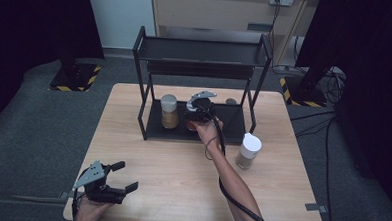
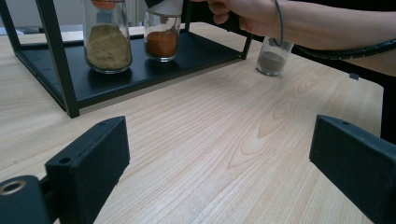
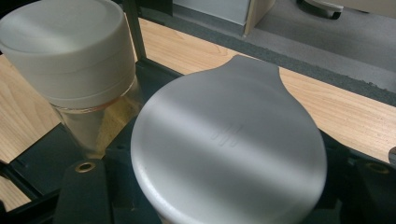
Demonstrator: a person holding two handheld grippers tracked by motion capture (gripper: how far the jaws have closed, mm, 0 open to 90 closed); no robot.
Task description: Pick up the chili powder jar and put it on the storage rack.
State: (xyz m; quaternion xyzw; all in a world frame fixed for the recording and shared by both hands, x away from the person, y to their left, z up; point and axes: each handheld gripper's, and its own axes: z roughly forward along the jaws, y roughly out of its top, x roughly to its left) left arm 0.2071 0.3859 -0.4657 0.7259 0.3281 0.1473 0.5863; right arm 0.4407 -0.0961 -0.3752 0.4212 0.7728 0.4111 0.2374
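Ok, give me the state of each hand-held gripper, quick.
Left hand-held gripper: open, holding nothing, above the table.
Right hand-held gripper: shut on the orange spice jar on the rack's lower shelf.

Lab or studio: black curtains [image 1: 33, 18] at 10 o'clock, hazard-striped stand bases [image 1: 74, 77], floor cables [image 1: 328, 126] at 3 o'clock.

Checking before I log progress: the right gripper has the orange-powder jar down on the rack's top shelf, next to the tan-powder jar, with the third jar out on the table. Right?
Not quite: it is the rack's bottom shelf, not the top, as the left gripper view shows. There the right gripper holds the orange-powder jar beside the tan-powder jar, and the third jar stands on the table.
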